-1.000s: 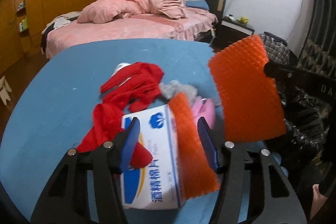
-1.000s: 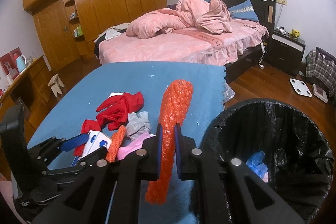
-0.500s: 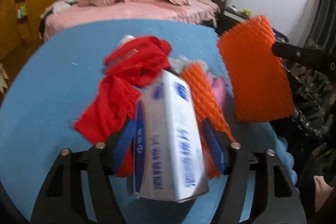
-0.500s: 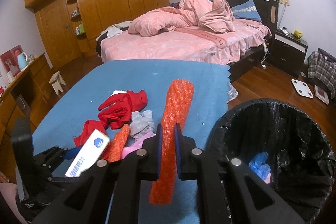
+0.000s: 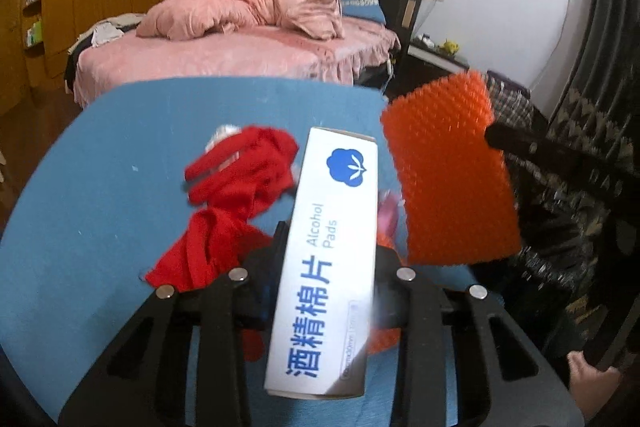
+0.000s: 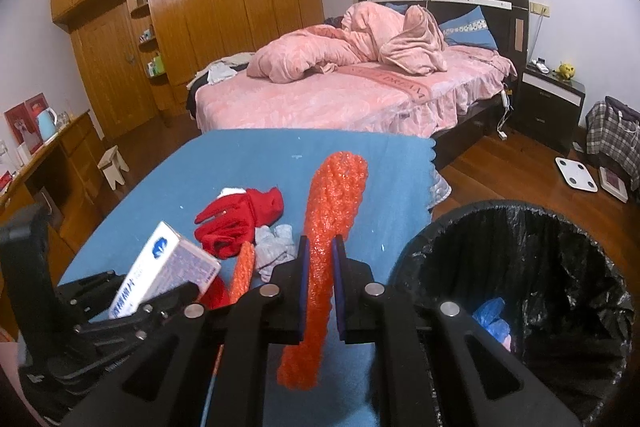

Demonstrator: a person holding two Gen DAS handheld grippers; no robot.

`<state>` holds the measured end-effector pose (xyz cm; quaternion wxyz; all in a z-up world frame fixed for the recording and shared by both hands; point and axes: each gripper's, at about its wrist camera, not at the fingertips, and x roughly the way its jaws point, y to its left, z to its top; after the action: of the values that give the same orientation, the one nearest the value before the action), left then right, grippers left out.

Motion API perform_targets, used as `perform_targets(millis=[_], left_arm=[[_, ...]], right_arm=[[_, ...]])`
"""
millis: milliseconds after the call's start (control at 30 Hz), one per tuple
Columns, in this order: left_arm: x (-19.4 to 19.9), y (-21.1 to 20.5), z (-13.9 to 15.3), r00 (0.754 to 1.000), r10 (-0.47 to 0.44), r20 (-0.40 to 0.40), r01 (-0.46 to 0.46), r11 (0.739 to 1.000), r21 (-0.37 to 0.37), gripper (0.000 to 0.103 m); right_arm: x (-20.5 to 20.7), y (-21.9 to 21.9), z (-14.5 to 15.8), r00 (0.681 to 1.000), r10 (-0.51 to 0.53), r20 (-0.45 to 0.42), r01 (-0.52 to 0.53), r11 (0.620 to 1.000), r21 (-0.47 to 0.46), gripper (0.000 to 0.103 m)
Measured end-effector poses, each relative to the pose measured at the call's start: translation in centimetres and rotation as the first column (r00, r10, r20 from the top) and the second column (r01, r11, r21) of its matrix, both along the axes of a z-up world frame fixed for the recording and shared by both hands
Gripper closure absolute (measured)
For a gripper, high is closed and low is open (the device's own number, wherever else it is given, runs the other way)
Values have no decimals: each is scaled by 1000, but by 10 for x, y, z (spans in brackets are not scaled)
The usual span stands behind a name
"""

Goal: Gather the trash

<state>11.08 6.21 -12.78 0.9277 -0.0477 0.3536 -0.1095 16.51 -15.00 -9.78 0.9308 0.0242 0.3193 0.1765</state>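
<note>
I have the left hand-held gripper (image 5: 332, 267) closing on the alcohol pads box (image 5: 328, 263), which stands tilted between its jaws, lifted off the blue surface (image 6: 224, 163). My right hand-held gripper (image 6: 320, 275) is clamped tight on an orange bubble-wrap sheet (image 6: 328, 227), held just beside the black-lined trash bin (image 6: 520, 219) at the surface's right edge. The bin already holds a blue scrap; neither held piece is in yet. Left near the surface's middle: a red cloth (image 6: 240, 219), a grey crumpled wad (image 6: 276, 243) and a second orange bubble-wrap piece (image 6: 244, 271).
</note>
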Motion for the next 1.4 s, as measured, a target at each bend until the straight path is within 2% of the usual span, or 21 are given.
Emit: perform_targets(millis=[200, 467, 767, 1100, 1167, 1200, 1233, 1267, 1300, 1367, 1400], left_arm=[[-1, -14, 37, 997, 4, 76, -5, 1000, 7, 71], [5, -48, 61, 992, -33, 123, 33, 999, 0, 71], [22, -115, 60, 980, -153, 127, 156, 988, -14, 71], [51, -207, 38, 948, -305, 93, 308, 951, -26, 71], [55, -222, 33, 939, -333, 80, 337, 941, -38, 67], [58, -231, 29, 934, -350, 71, 353, 935, -40, 62], [58, -234, 28, 931, -358, 70, 361, 932, -42, 47], [58, -235, 26, 929, -362, 72, 366, 930, -43, 40], [58, -236, 25, 927, -367, 73, 371, 928, -44, 39], [58, -233, 25, 928, -366, 73, 370, 928, -38, 34], [56, -227, 25, 932, -355, 76, 358, 933, -32, 33]], right_arm=[[-6, -10, 17, 999, -8, 38, 8, 1000, 13, 92], [-16, -35, 34, 996, -57, 72, 57, 998, -4, 92], [-25, -94, 46, 980, -177, 92, 181, 983, -29, 92], [-33, -176, 29, 936, -348, 51, 351, 934, -62, 92], [-33, -191, 23, 923, -383, 36, 385, 920, -70, 92], [-32, -196, 21, 918, -396, 30, 397, 915, -74, 90], [-32, -202, 18, 913, -408, 23, 408, 910, -77, 89], [-33, -208, 15, 906, -423, 16, 422, 903, -82, 87], [-34, -212, 12, 902, -431, 13, 430, 899, -84, 84], [-35, -217, 8, 892, -452, 9, 451, 888, -86, 63], [-36, -219, 7, 888, -459, 10, 458, 885, -82, 58]])
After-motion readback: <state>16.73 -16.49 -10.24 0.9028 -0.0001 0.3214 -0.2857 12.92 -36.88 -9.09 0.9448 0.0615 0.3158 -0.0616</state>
